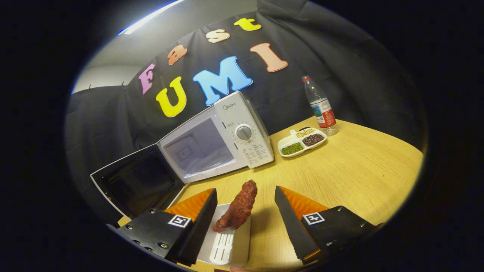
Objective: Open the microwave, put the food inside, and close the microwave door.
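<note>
Gaping claw (245, 211) round meat (237, 207); microwave (215, 141) open beyond, bottle (320, 105) nr dish (301, 142).

Light wood-grain bench (351, 177) carries it all here. Far left sits a white microwave (227, 139), its door (138, 181) swung wide open to the left, pale cavity showing. Right of it, just beside the control panel, a white divided dish (301, 142) rests on the bench with three compartments: green beans nearest, dark ones to the right, pale ones at the far end. Just beyond the dish stands a clear plastic bottle (320, 105), upright, red cap on, close to the dish. Near side, a white slotted tray (227, 241) lies flat on the wood, and on it a reddish-brown piece of meat (238, 207).
</note>
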The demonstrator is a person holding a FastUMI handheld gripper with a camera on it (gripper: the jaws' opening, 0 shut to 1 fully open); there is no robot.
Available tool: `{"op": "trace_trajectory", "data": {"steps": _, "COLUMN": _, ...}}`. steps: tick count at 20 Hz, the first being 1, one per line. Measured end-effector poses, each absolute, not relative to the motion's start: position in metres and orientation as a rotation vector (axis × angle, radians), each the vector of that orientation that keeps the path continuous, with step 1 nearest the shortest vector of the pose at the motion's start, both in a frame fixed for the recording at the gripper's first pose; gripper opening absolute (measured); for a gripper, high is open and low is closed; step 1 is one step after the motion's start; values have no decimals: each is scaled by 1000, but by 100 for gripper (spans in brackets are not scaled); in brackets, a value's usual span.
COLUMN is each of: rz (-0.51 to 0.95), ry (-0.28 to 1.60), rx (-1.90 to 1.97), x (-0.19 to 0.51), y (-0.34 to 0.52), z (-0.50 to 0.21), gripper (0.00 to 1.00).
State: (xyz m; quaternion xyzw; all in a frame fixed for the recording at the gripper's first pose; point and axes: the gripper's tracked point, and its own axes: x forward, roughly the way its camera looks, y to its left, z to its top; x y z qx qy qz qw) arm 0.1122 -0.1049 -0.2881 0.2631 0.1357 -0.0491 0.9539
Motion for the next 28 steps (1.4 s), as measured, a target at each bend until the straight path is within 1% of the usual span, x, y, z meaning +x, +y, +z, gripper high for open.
{"op": "trace_trajectory", "data": {"steps": 2, "rz": -38, "ry": 278, "rx": 638, "x": 118, "y": -91, "z": -291, "gripper": 92}}
{"op": "trace_trajectory", "data": {"steps": 3, "rz": -30, "ry": 290, "rx": 664, "x": 122, "y": -90, "z": -292, "gripper": 87}}
{"op": "trace_trajectory", "data": {"steps": 4, "rz": -31, "ry": 294, "rx": 683, "x": 125, "y": -92, "z": -296, "gripper": 85}}
{"op": "trace_trajectory", "data": {"steps": 5, "rz": -29, "ry": 296, "rx": 708, "x": 127, "y": -93, "z": -299, "gripper": 71}}
{"op": "trace_trajectory", "data": {"steps": 6, "rz": -27, "ry": 291, "rx": 738, "x": 129, "y": -92, "z": -298, "gripper": 67}}
{"op": "trace_trajectory", "data": {"steps": 7, "rz": -39, "ry": 286, "rx": 755, "x": 130, "y": -94, "z": -298, "gripper": 49}}
{"op": "trace_trajectory", "data": {"steps": 8, "rz": -46, "ry": 282, "rx": 767, "x": 132, "y": -97, "z": -298, "gripper": 40}}
{"op": "trace_trajectory", "data": {"steps": 9, "rz": -39, "ry": 289, "rx": 771, "x": 130, "y": -94, "z": -297, "gripper": 23}}
{"op": "trace_trajectory", "data": {"steps": 10, "rz": -29, "ry": 296, "rx": 778, "x": 129, "y": -95, "z": -297, "gripper": 23}}
{"op": "trace_trajectory", "data": {"steps": 12, "rz": -26, "ry": 325, "rx": 861, "x": 131, "y": -92, "z": -299, "gripper": 16}}
{"op": "trace_trajectory", "data": {"steps": 13, "rz": -21, "ry": 329, "rx": 895, "x": 131, "y": -92, "z": -297, "gripper": 16}}
{"op": "trace_trajectory", "data": {"steps": 14, "rz": -24, "ry": 336, "rx": 894, "x": 130, "y": -92, "z": -295, "gripper": 10}}
{"op": "trace_trajectory", "data": {"steps": 17, "rz": -29, "ry": 311, "rx": 815, "x": 124, "y": -89, "z": -283, "gripper": 10}}
{"op": "trace_trajectory", "data": {"steps": 24, "rz": -37, "ry": 304, "rx": 800, "x": 120, "y": -86, "z": -262, "gripper": 10}}
{"op": "trace_trajectory", "data": {"steps": 28, "rz": -18, "ry": 279, "rx": 812, "x": 119, "y": -73, "z": -236, "gripper": 10}}
